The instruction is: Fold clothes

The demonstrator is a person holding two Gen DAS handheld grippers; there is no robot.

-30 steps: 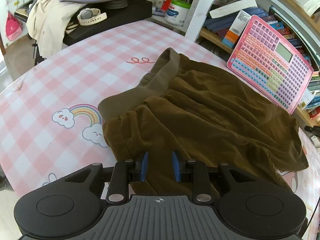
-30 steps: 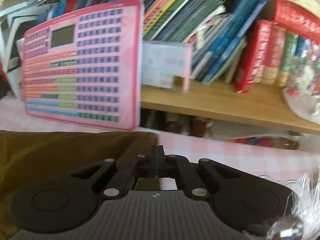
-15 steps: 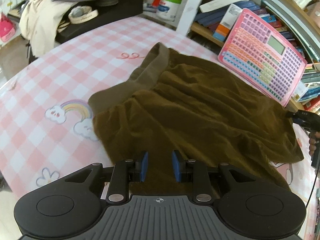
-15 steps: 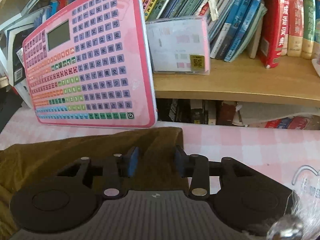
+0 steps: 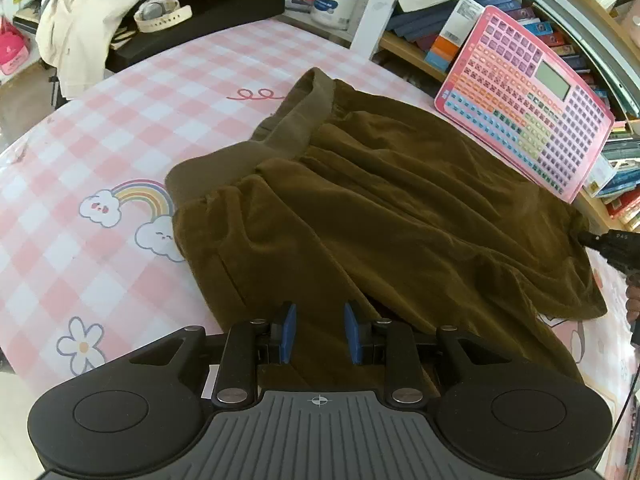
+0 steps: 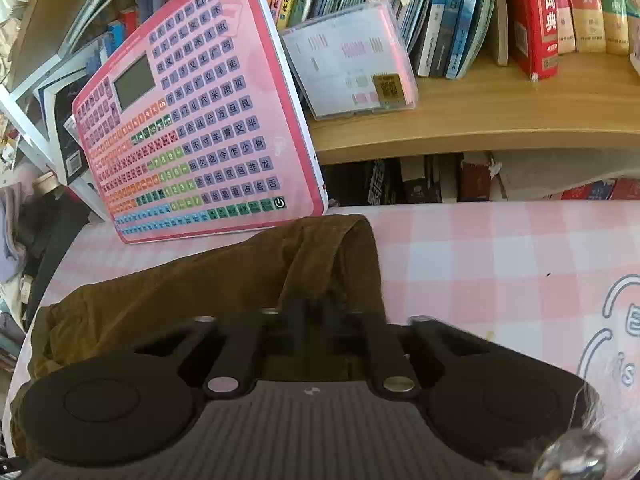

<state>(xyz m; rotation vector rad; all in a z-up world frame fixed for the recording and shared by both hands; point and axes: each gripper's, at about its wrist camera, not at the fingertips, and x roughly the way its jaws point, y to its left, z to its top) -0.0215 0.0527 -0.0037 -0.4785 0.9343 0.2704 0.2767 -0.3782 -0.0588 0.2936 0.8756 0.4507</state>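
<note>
lying rumpled across a pink-and-white checked tablecloth, a brown garment with a wide waistband spreads from the rainbow-and-cloud print toward the far side of the table, where its edge stops just short of a pink keyboard toy leaning against a wooden bookshelf.

the left gripper hangs over the near hem of the garment, its blue pads set a modest gap apart with brown cloth visible below and between them; whether the pads actually press the fabric cannot be told from this view.

the right gripper has its dark fingers brought together on a far corner of the garment, and the cloth rises in a small tented fold just ahead of the fingertips, pulled up off the tablecloth. in the left wrist view the same gripper shows at the picture's right edge, its black tip touching the garment's corner.

behind the table, rows of books stand on the shelf beside a clear plastic case. a cream jacket hangs over dark furniture at the table's far left, near a white tub with a green lid.
</note>
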